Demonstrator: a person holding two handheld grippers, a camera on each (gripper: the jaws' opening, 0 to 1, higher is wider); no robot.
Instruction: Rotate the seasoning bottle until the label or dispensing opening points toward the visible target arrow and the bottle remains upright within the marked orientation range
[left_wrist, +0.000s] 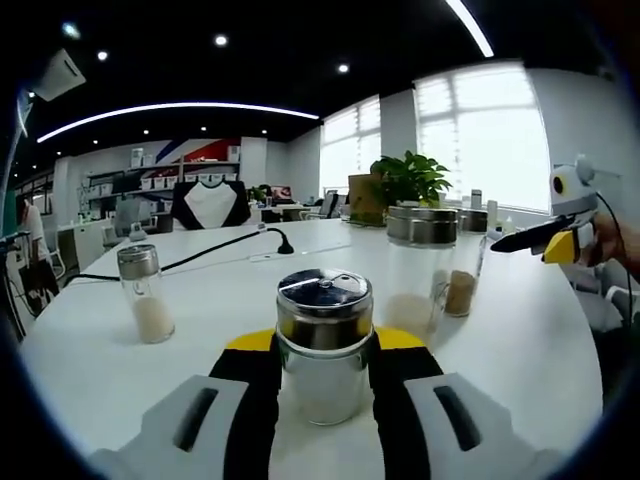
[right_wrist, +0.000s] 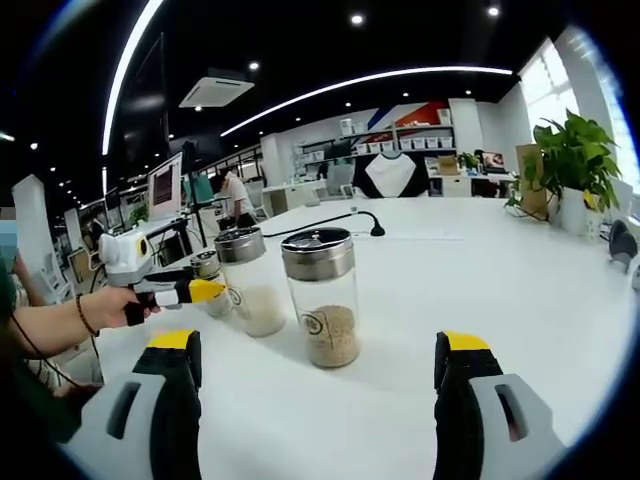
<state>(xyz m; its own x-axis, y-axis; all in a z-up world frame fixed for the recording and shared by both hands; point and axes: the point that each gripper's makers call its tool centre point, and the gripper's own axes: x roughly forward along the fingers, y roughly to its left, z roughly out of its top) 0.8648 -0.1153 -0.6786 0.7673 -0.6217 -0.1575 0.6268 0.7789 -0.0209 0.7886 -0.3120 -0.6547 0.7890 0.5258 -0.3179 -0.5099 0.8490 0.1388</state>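
A glass seasoning bottle (left_wrist: 323, 385) with a perforated metal lid and pale powder stands upright on the white table (left_wrist: 520, 340). My left gripper (left_wrist: 323, 340) is shut on it, its yellow-tipped jaws pressing both sides. The right gripper view shows that gripper (right_wrist: 195, 291) at the left in a person's hand, at the small bottle (right_wrist: 207, 264). My right gripper (right_wrist: 318, 342) is open wide with nothing between its jaws, a little short of a bottle of brown grains (right_wrist: 322, 300). In the left gripper view it (left_wrist: 545, 238) hovers at the far right, above the table.
A bottle of white powder (right_wrist: 250, 285) stands next to the brown one. Seen from the left gripper, a small bottle (left_wrist: 145, 295) stands at the left and two bottles (left_wrist: 420, 270) ahead right. A black cable (left_wrist: 215, 250) and a potted plant (left_wrist: 410, 180) lie farther back.
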